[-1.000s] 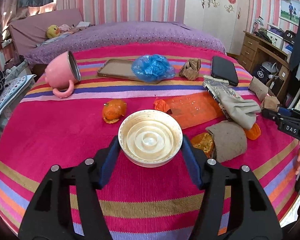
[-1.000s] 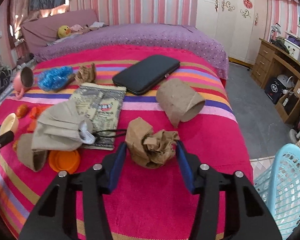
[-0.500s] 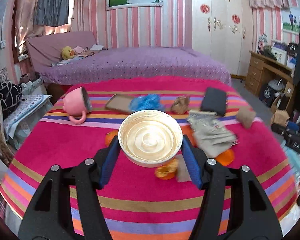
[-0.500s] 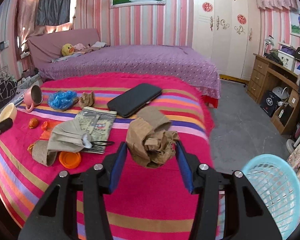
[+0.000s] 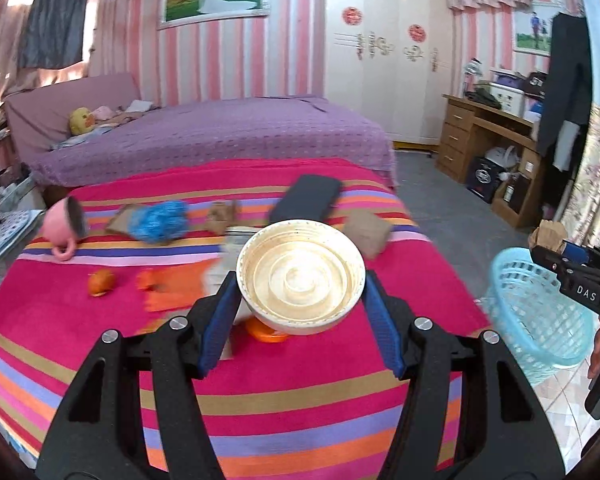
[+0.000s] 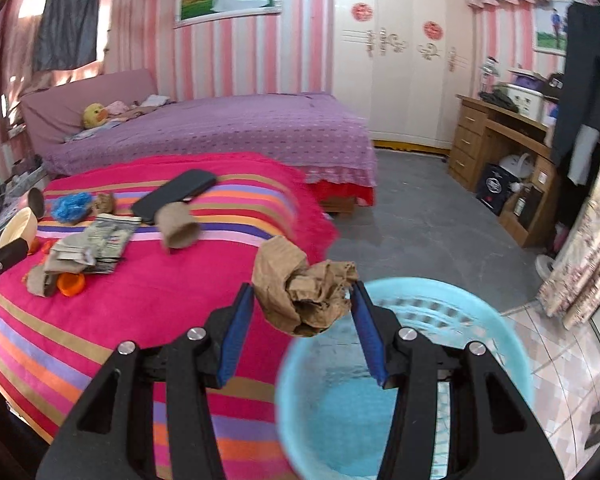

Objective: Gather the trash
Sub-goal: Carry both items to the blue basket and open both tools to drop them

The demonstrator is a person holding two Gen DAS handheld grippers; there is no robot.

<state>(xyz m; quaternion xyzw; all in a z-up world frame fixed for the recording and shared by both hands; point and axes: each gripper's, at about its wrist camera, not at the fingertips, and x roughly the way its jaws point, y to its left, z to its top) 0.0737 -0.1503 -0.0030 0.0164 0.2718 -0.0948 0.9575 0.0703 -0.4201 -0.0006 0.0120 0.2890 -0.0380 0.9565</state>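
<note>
Left wrist view: our left gripper is clamped on a cream bowl, its blue pads pressed against the bowl's two sides, and the bowl is held above the near edge of the striped bed cover; along the cover's far edge lie a tipped pink mug, a blue plastic wad, a small brown paper ball and a black case; an orange peel sits toward the left edge. Right wrist view: our right gripper is closed on a crumpled brown paper wad, which hangs just over the rim of the light blue basket on the floor beside the cover's right edge; a cardboard tube, a folded newspaper and an orange lid lie on the cover, well apart from the basket.
</note>
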